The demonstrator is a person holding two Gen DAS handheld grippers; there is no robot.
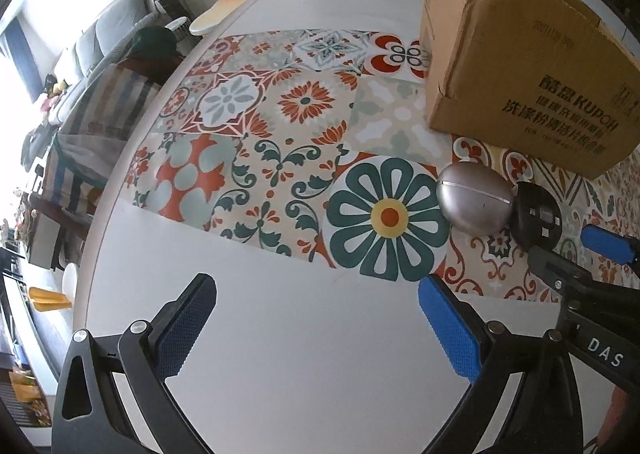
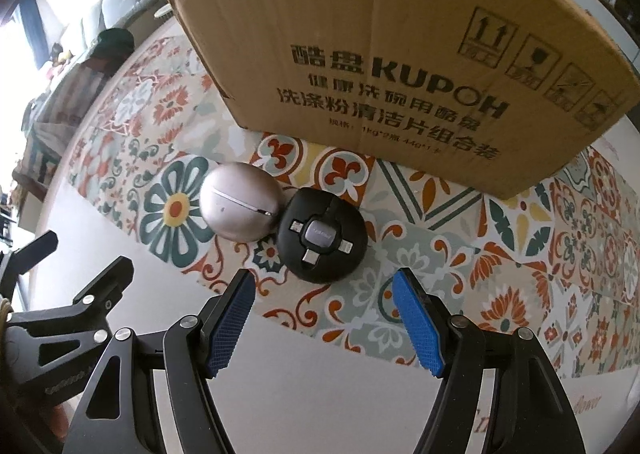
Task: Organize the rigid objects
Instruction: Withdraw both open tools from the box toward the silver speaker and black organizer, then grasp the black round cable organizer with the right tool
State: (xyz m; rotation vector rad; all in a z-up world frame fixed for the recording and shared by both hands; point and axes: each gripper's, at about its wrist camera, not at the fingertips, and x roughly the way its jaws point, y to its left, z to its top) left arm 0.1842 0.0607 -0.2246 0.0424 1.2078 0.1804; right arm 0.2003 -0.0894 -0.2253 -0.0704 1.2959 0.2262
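Right tool (image 2: 324, 322) spread wide and empty, hovering just short of the black round gadget (image 2: 322, 236) on the patterned mat, touching the rosy egg-shaped case (image 2: 240, 205) in front of the cardboard box (image 2: 400, 65); left tool (image 1: 316, 326) likewise wide and empty over bare table (image 1: 280, 354). Probable risk: nudging the smooth case and sending it rolling. Case seam and long axis running roughly along the box front; gadget round, no clear heading.
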